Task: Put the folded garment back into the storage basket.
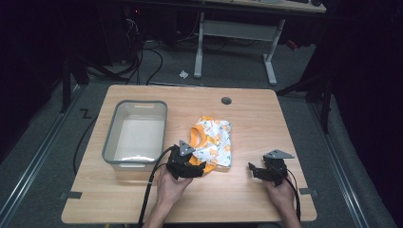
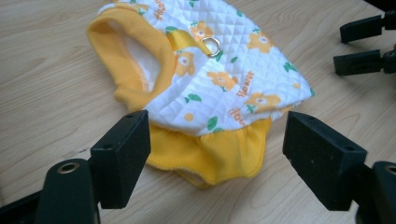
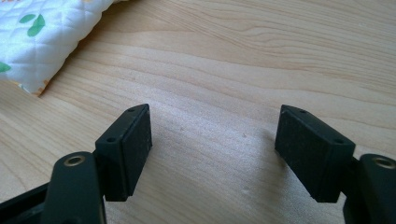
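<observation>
A small quilted garment (image 1: 213,141), white with orange flowers and yellow trim, lies crumpled in the middle of the wooden table (image 1: 256,118). In the left gripper view the garment (image 2: 224,70) shows a yellow ribbed opening, a metal ring and a yellow hem. My left gripper (image 2: 215,149) is open, its jaws standing either side of that hem just above the table. In the high view the left gripper (image 1: 195,167) sits at the garment's near edge. My right gripper (image 1: 253,170) is open over bare wood to the right, and its own view has the right gripper (image 3: 212,144) with the garment's corner (image 3: 42,42) far left.
An empty grey plastic bin (image 1: 135,135) stands on the left half of the table, close to the left gripper. A cable hole (image 1: 226,100) sits near the far edge. Behind the table are a white desk frame (image 1: 235,38) and floor cables.
</observation>
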